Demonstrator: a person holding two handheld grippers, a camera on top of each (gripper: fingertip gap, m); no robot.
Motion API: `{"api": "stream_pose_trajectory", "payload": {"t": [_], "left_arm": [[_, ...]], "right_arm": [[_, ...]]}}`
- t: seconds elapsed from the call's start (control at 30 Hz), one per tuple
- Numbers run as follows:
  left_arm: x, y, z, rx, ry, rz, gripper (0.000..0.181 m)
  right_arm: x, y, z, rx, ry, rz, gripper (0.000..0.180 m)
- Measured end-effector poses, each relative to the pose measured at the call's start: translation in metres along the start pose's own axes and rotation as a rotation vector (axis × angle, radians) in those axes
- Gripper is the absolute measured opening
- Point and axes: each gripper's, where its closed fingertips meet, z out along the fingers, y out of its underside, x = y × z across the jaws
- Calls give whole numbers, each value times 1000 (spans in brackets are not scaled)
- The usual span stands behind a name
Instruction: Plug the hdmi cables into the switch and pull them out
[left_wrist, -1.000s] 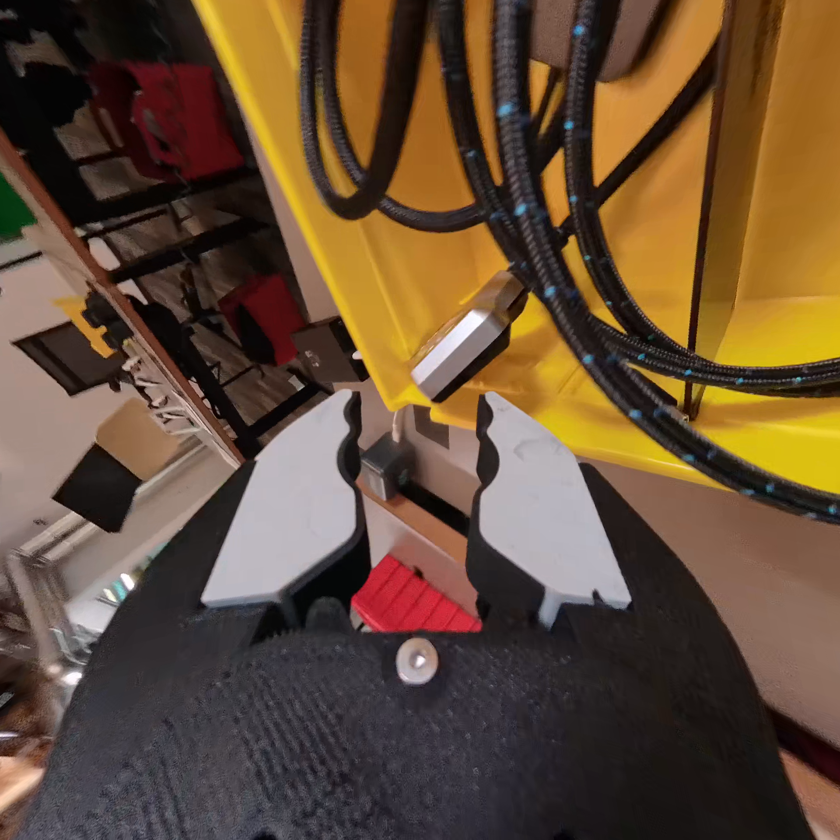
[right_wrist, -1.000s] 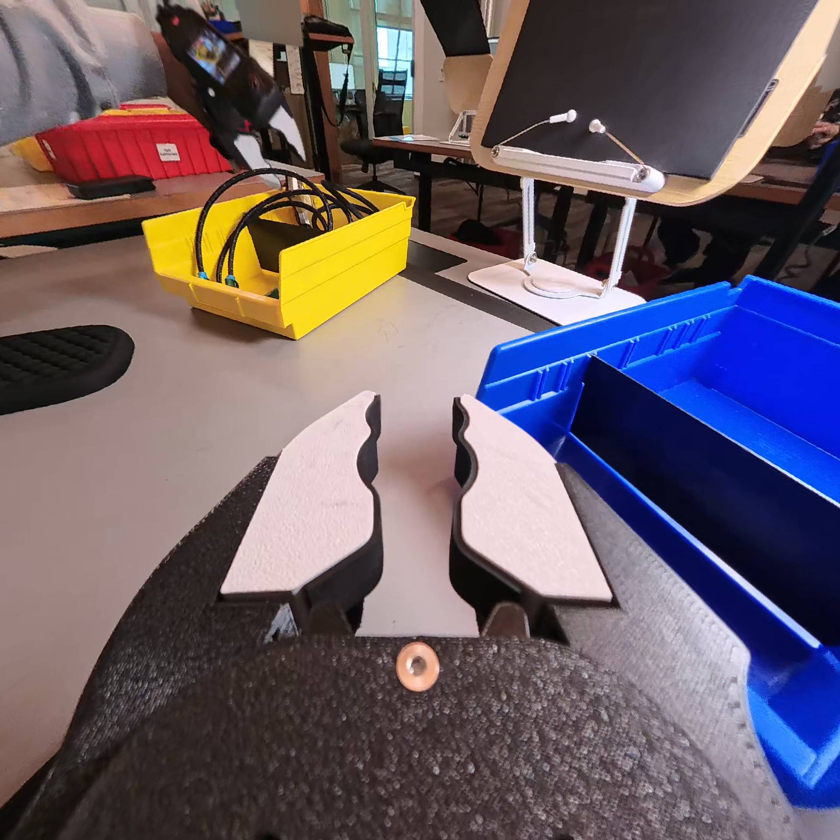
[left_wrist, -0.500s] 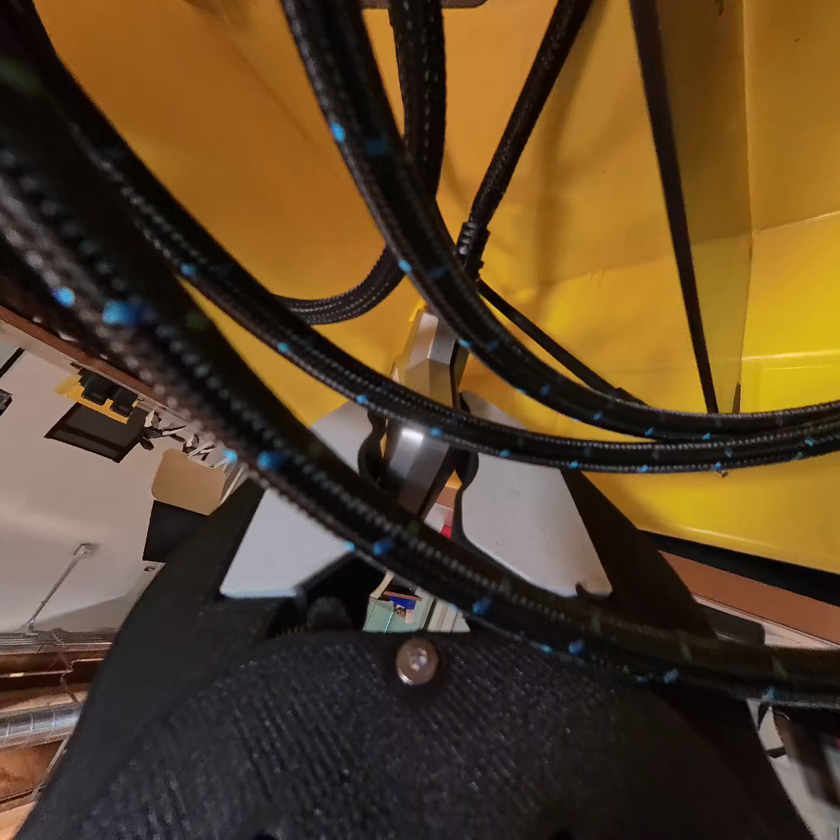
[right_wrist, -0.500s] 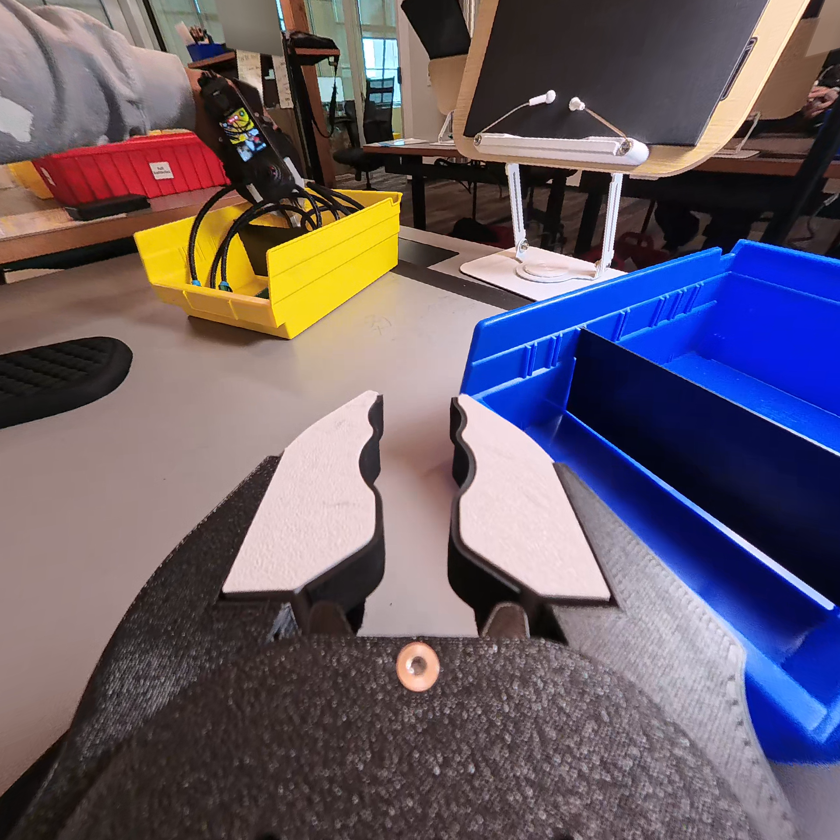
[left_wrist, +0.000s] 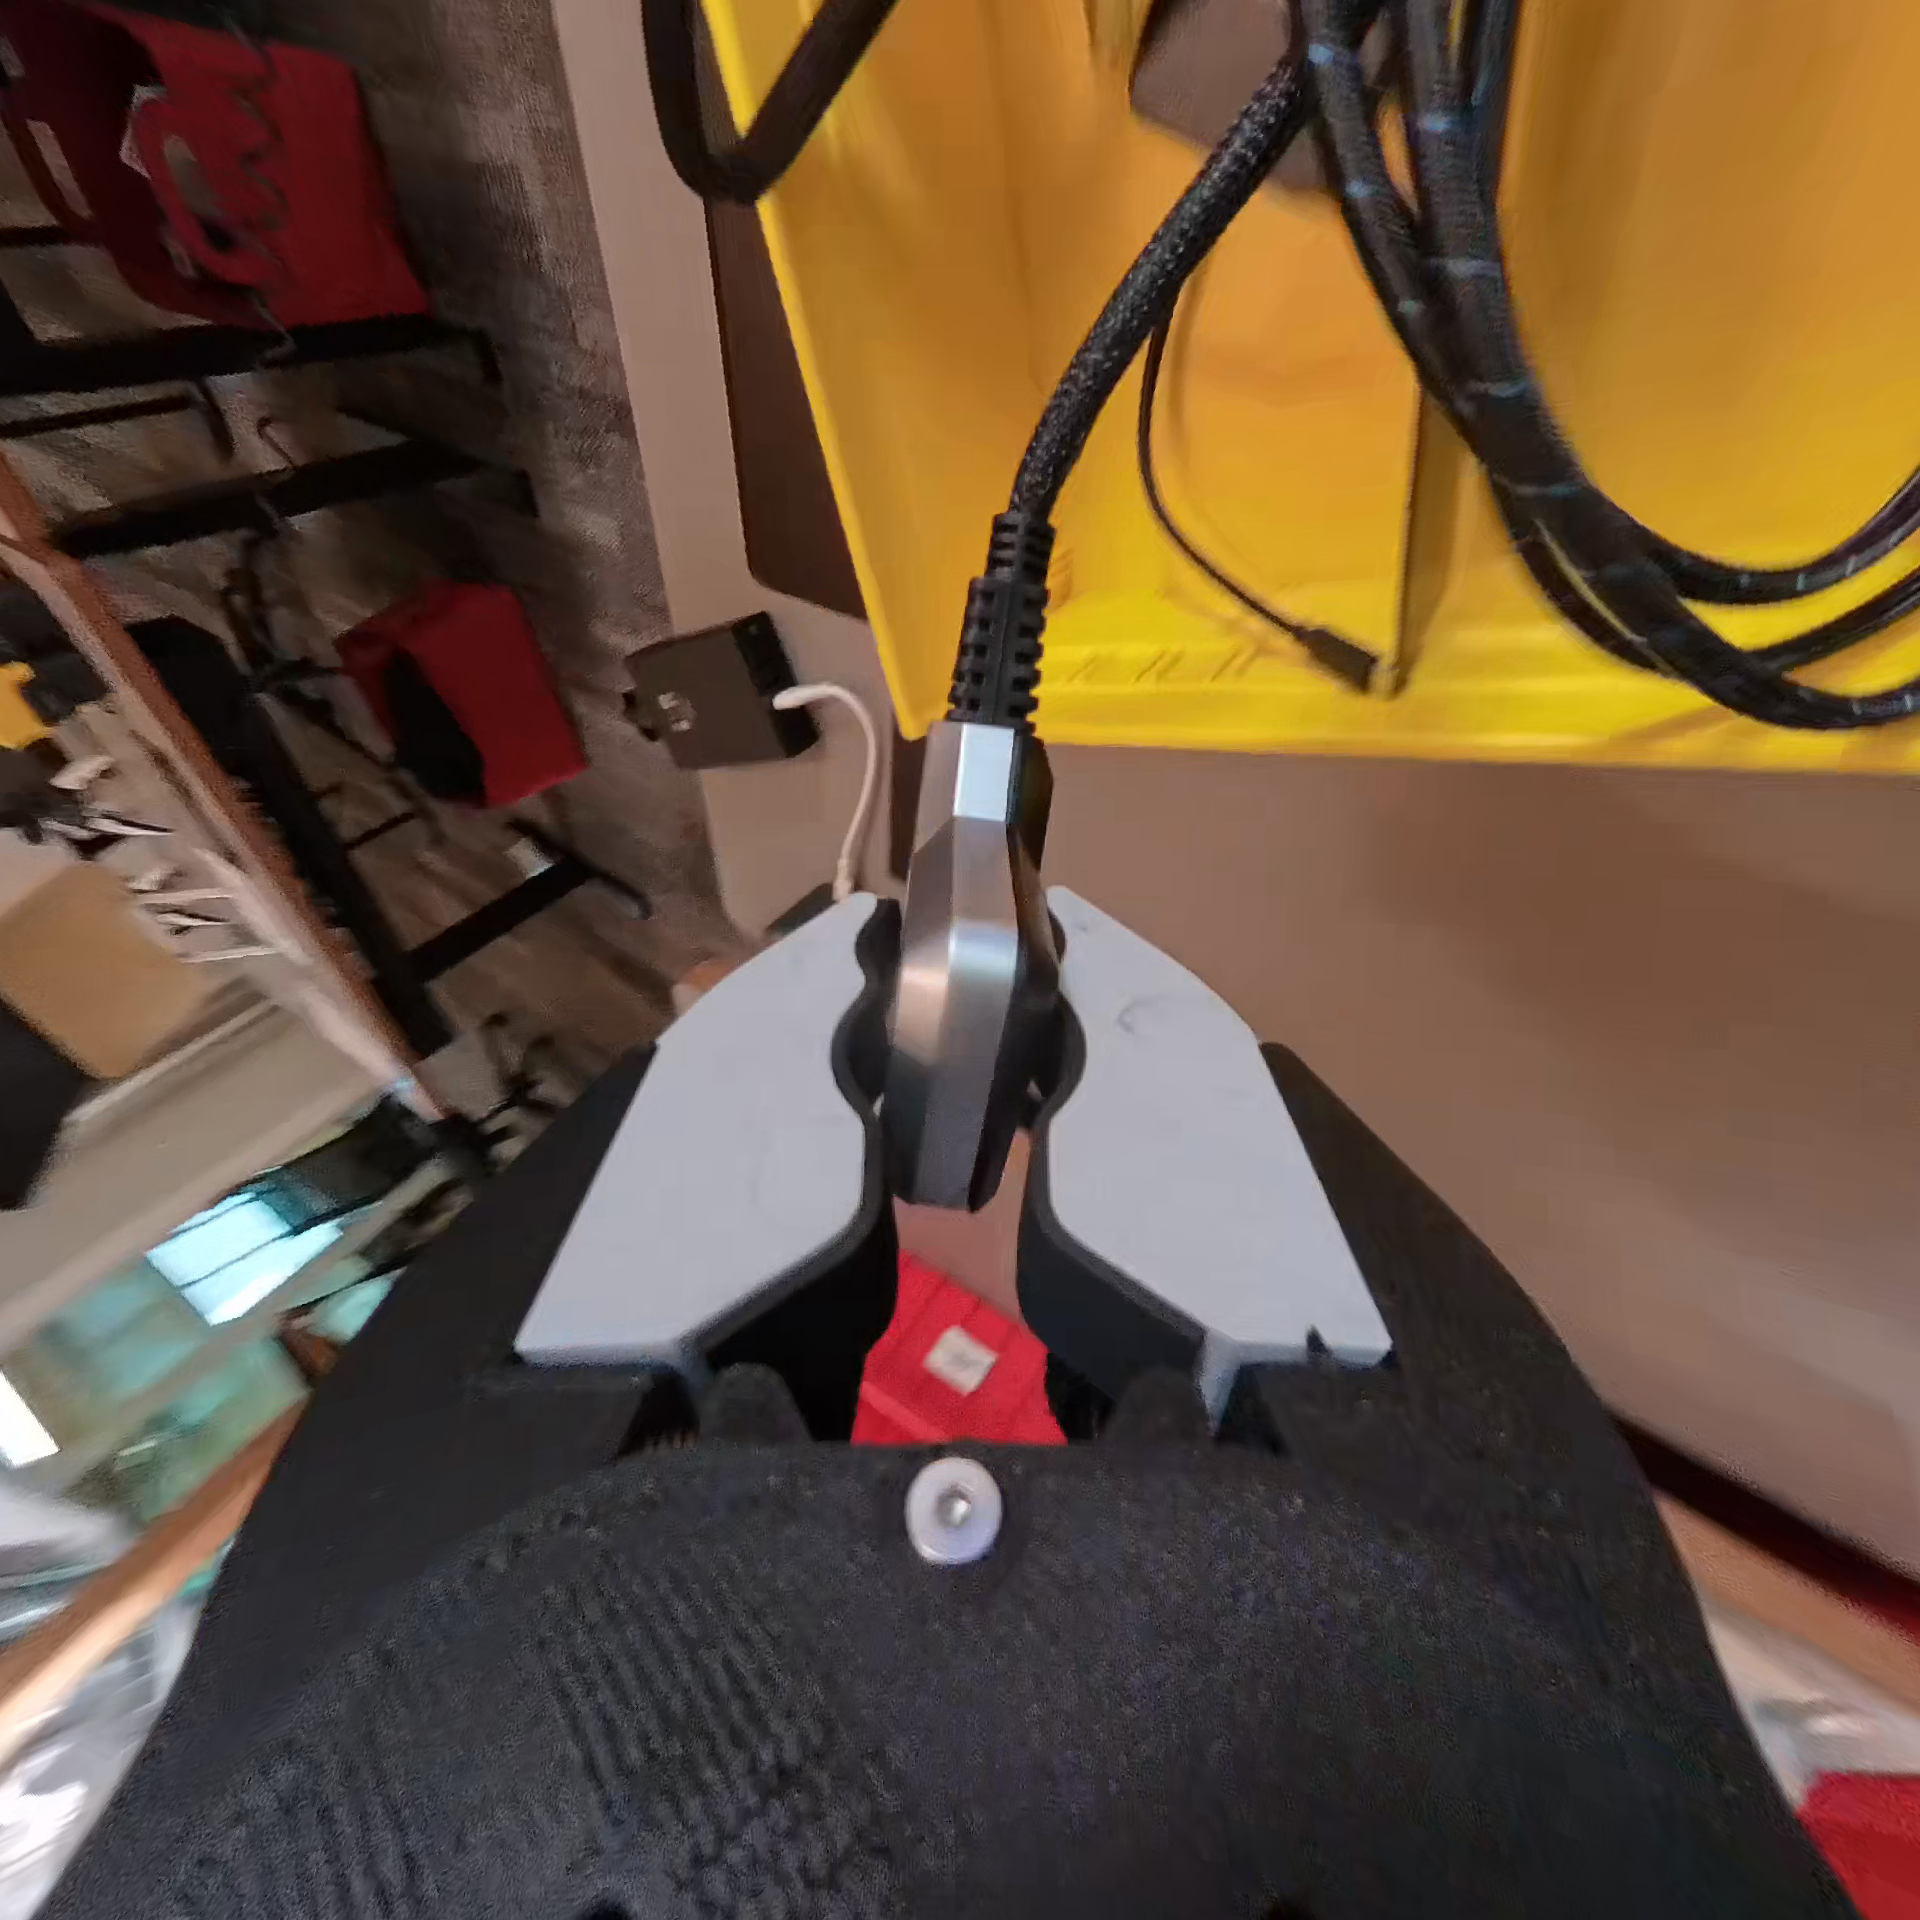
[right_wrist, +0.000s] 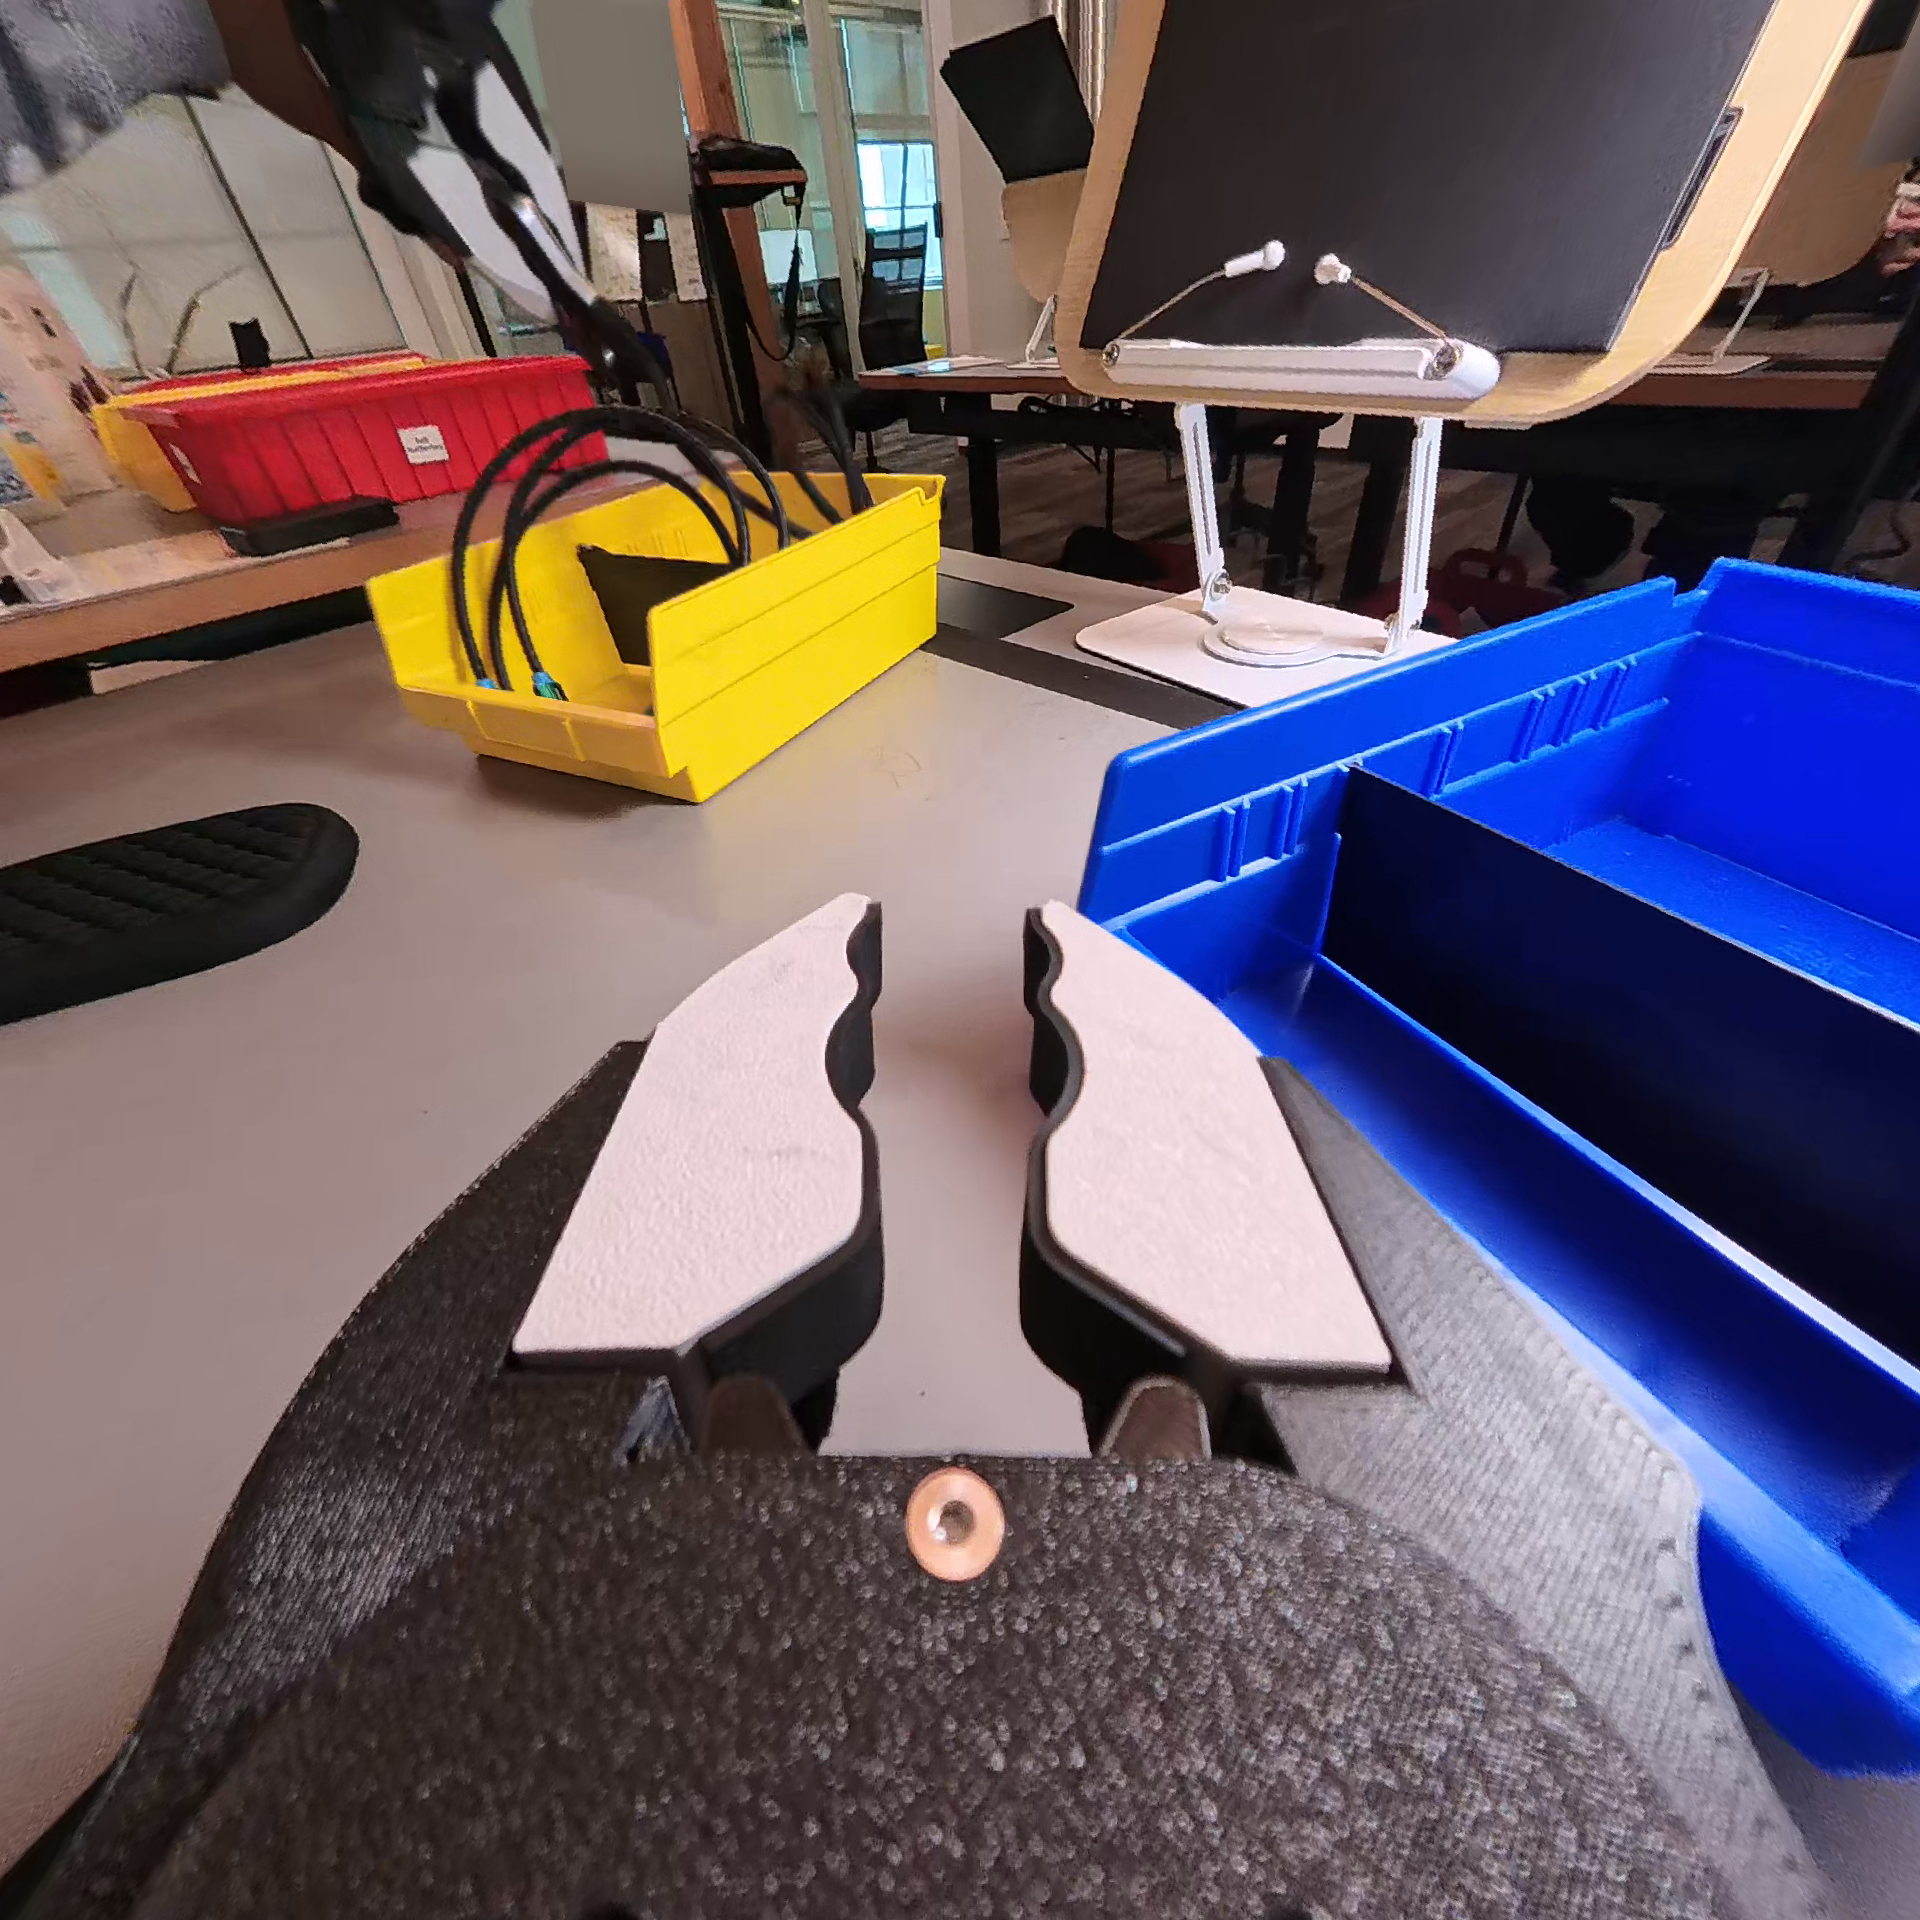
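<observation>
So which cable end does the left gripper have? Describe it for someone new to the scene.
Start at the yellow bin of black braided cables. One cable leads out to the left gripper. Its silver metal plug sits clamped there, the only plug outside the bin.

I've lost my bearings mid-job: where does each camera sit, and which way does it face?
Left wrist view: on the left hand-held gripper, raised, looking down at the yellow bin; its fingers clamp a silver HDMI plug.
Right wrist view: on the right hand-held gripper, low over the grey table, facing forward beside the blue bin; its jaws stand open and empty.
Shared: the yellow bin and its black cables; the left hand-held gripper shows blurred above it.
</observation>
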Motion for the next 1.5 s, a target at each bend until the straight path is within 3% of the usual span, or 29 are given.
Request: {"api": "stream_pose_trajectory", "payload": {"t": [0.27, 0.47, 0.63, 0.83, 1.0, 1.13, 1.2, 1.27, 1.37, 1.5], "left_arm": [[2, -11, -73, 414, 46, -434, 23], [4, -47, -132, 892, 115, -688, 23], [27, -95, -174, 1387, 242, -786, 22], [62, -164, -206, 1910, 479, -802, 22], [84, -229, -235, 2073, 652, -666, 23], [102, -268, -260, 2063, 744, -539, 21], [113, -277, -269, 2068, 758, -494, 22], [123, -283, -270, 2051, 742, -478, 22], [125, -283, -266, 2030, 713, -494, 23], [126, -281, -267, 2001, 694, -503, 26]], "right_arm": [[-12, -12, -2, 19, -26, -19, 24], [-23, -26, 2, 54, -66, -4, 23], [-42, -49, 15, 94, -138, 6, 23], [-84, -98, 56, 149, -274, 14, 25], [-114, -157, 89, 226, -334, -41, 35], [-133, -193, 102, 236, -467, -35, 41], [-141, -196, 106, 198, -557, -34, 41], [-146, -196, 105, 218, -610, -65, 21], [-147, -192, 105, 230, -635, -75, 21], [-147, -209, 92, 441, -663, 25, 21]]}}
